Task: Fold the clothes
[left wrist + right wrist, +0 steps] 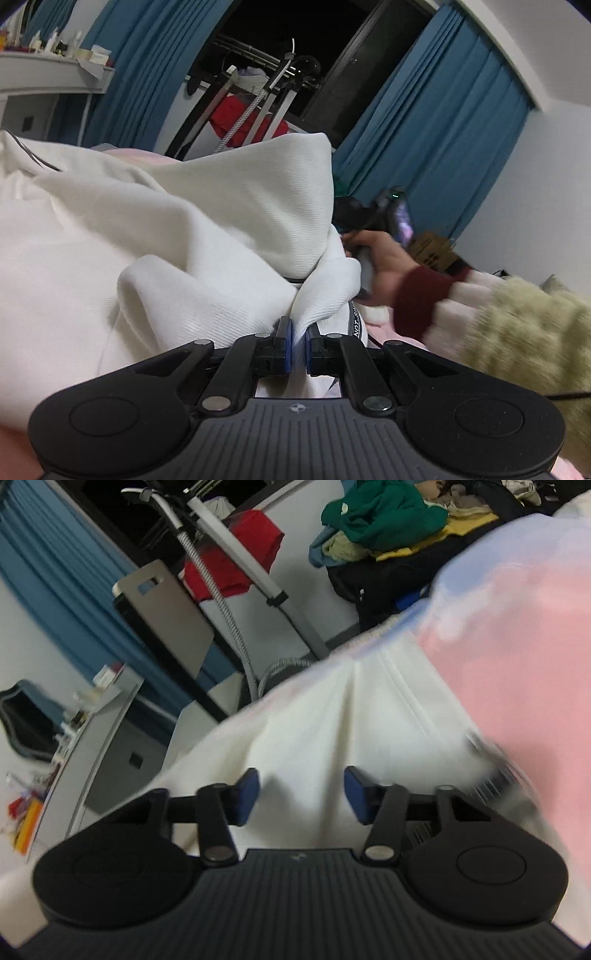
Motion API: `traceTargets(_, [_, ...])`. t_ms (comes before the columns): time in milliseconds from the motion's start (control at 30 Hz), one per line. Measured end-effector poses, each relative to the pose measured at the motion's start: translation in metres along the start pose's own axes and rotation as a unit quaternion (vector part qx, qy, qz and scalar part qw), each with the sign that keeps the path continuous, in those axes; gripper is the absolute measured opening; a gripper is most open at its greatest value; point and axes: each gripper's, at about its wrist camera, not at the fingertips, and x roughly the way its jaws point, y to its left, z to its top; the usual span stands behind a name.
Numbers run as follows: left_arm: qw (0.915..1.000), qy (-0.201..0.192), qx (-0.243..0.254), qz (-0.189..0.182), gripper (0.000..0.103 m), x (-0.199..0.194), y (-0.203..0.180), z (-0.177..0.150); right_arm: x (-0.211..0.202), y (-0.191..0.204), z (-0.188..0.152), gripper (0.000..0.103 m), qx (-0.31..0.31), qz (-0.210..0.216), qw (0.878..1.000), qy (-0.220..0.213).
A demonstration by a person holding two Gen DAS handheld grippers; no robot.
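Two black grippers work one white ribbed-knit garment, which fills the left and centre of the left wrist view. At bottom centre the left gripper pinches a fold of it between blue pads. The right gripper stands partly open over the cloth (blurred, so contact is probably absent), beside a pink sheet.
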Motion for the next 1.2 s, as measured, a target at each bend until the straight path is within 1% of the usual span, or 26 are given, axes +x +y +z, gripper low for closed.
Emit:
traceTargets(33, [1.0000, 0.000, -0.005, -0.007, 0.007, 0.002, 0.003, 0.000, 0.006, 0.003, 0.004, 0.019, -0.009, -0.010, 1.000, -0.007])
traceTargets(67, [0.9999, 0.001, -0.006, -0.012, 0.007, 0.004, 0.005, 0.000, 0.009, 0.006, 0.006, 0.011, -0.019, -0.022, 1.000, -0.012])
traceTargets(100, [0.9999, 0.000, -0.004, -0.014, 0.007, 0.006, 0.006, -0.001, 0.010, 0.008, 0.008, 0.008, -0.025, -0.029, 0.999, -0.016])
traceTargets(200, [0.9998, -0.001, -0.001, -0.020, 0.007, 0.006, 0.007, -0.002, -0.005, 0.011, 0.014, 0.006, -0.048, -0.025, 0.998, -0.038])
traceTargets(400, [0.9993, -0.017, -0.011, -0.033, 0.007, -0.007, 0.005, 0.000, -0.091, 0.010, 0.037, 0.005, -0.041, 0.007, 0.994, -0.100])
traceTargets(467, [0.9990, -0.024, -0.014, -0.036, 0.007, -0.015, 0.002, 0.000, -0.135, 0.004, 0.041, 0.005, -0.038, 0.018, 0.990, -0.133])
traceTargets(567, [0.9990, -0.032, -0.007, -0.030, 0.007, -0.029, -0.007, 0.001, -0.211, -0.015, 0.037, 0.005, -0.033, 0.035, 0.982, -0.181])
traceTargets(633, [0.9990, -0.033, -0.009, -0.028, 0.007, -0.037, -0.012, 0.002, -0.259, -0.032, 0.025, 0.005, -0.033, 0.042, 0.976, -0.211])
traceTargets(700, [0.9992, -0.032, -0.014, -0.018, 0.007, -0.042, -0.016, 0.002, -0.308, -0.058, 0.010, 0.006, -0.014, 0.050, 0.971, -0.232])
traceTargets(733, [0.9993, -0.030, -0.017, -0.011, 0.007, -0.045, -0.017, 0.003, -0.327, -0.073, 0.002, 0.006, 0.006, 0.050, 0.971, -0.233])
traceTargets(833, [0.9991, -0.013, -0.036, 0.018, 0.007, -0.049, -0.018, 0.001, -0.362, -0.120, -0.028, 0.006, 0.073, 0.039, 0.976, -0.202])
traceTargets(933, [0.9978, 0.003, -0.024, 0.061, 0.007, -0.049, -0.022, -0.002, -0.381, -0.166, -0.060, 0.006, 0.155, 0.024, 0.977, -0.147])
traceTargets(1033, [0.9958, 0.016, -0.024, 0.086, 0.007, -0.050, -0.025, -0.003, -0.387, -0.202, -0.084, 0.008, 0.237, 0.020, 0.968, -0.081])
traceTargets(1133, [0.9937, 0.022, -0.029, 0.106, 0.008, -0.050, -0.027, 0.000, -0.386, -0.214, -0.100, 0.011, 0.273, 0.041, 0.960, -0.039])
traceTargets(1167, [0.9930, 0.023, -0.033, 0.111, 0.008, -0.051, -0.027, -0.001, -0.383, -0.216, -0.105, 0.014, 0.291, 0.050, 0.955, -0.028])
traceTargets(1200, [0.9923, 0.023, -0.036, 0.117, 0.008, -0.052, -0.026, -0.002, -0.380, -0.218, -0.110, 0.023, 0.309, 0.061, 0.949, -0.017])
